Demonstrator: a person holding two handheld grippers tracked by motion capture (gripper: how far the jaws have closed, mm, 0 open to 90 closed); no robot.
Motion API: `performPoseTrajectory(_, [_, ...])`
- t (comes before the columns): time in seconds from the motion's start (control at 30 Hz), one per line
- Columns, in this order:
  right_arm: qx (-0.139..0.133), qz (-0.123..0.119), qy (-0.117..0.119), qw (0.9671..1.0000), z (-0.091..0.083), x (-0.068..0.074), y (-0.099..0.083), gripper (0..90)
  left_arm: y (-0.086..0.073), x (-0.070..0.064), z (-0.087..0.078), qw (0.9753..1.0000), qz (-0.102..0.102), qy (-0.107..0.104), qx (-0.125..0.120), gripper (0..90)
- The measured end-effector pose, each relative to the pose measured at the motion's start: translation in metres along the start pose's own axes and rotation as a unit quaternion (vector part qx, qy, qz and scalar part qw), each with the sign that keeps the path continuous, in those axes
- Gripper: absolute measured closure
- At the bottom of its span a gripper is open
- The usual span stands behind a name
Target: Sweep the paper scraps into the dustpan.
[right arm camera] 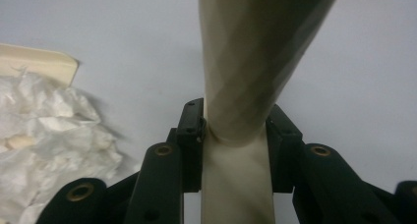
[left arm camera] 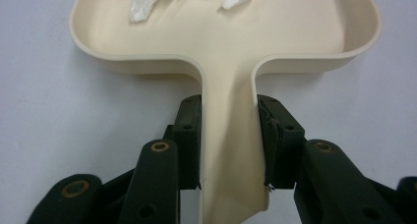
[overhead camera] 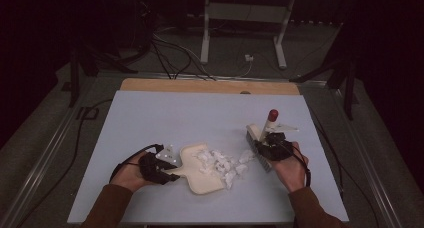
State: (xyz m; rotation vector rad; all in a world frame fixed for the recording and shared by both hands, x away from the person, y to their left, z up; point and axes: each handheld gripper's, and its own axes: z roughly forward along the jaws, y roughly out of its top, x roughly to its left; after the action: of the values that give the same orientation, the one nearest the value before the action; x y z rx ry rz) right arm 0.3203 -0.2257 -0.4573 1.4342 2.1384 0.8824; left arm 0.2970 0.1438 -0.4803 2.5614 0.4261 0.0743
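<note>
Though plastic-smooth, cream dustpan [overhead camera: 202,175] under crumpled paper scraps [overhead camera: 222,164].

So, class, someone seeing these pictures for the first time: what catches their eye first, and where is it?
Probably the heap of white paper scraps at the near middle of the pale blue table, spilling over the mouth of a cream dustpan. The left gripper clamps the dustpan's handle. To the right, the right gripper grips a red-tipped brush beside the scraps.
</note>
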Motion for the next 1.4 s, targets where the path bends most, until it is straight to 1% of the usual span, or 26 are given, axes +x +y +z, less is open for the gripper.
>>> performPoseTrajectory(0.2, [0.001,0.005,-0.004,1.0,-0.003,0.017,-0.004,66.8,0.002,-0.004,0.001,1.0,0.003,-0.001,0.001,66.2])
performPoseTrajectory(0.3, [0.001,0.009,0.002,1.0,-0.004,0.024,-0.004,66.8,0.003,-0.004,0.002,1.0,0.0,-0.002,0.0,66.2])
performPoseTrajectory(0.4, [0.0,0.013,0.014,0.9998,-0.003,0.03,-0.003,66.9,0.004,-0.004,0.004,1.0,0.0,-0.004,-0.001,66.2])
performPoseTrajectory(0.5, [0.002,0.012,0.015,0.9998,-0.001,0.039,-0.001,66.9,0.006,-0.004,0.005,1.0,0.0,-0.004,-0.002,66.2])
performPoseTrajectory(0.63, [0.004,0.016,0.036,0.9992,0.002,0.05,0.003,67.0,0.007,-0.005,0.006,1.0,-0.001,-0.003,-0.003,66.2])
performPoseTrajectory(0.73, [0.003,0.008,0.034,0.9994,0.004,0.059,0.005,67.0,0.008,-0.005,0.007,1.0,-0.001,-0.003,-0.005,66.2])
performPoseTrajectory(0.83, [0.004,0.009,0.043,0.999,0.005,0.065,0.007,67.1,0.008,-0.005,0.006,1.0,-0.002,-0.003,-0.005,66.3])
performPoseTrajectory(1.07, [0.005,0.003,0.05,0.9987,0.008,0.077,0.009,67.1,0.008,-0.006,0.008,0.9999,-0.007,-0.001,-0.008,66.3])
performPoseTrajectory(1.17, [0.006,0.002,0.057,0.9983,0.008,0.082,0.01,67.2,0.009,-0.005,0.009,1.0,-0.005,0.0,-0.007,66.3])
performPoseTrajectory(1.33, [0.007,-0.002,0.061,0.9981,0.01,0.09,0.011,67.2,0.009,-0.005,0.011,0.9999,-0.01,0.0,-0.01,66.3])
performPoseTrajectory(1.4, [0.008,-0.002,0.067,0.9977,0.01,0.092,0.012,67.2,0.009,-0.005,0.012,0.9999,-0.011,0.0,-0.011,66.3])
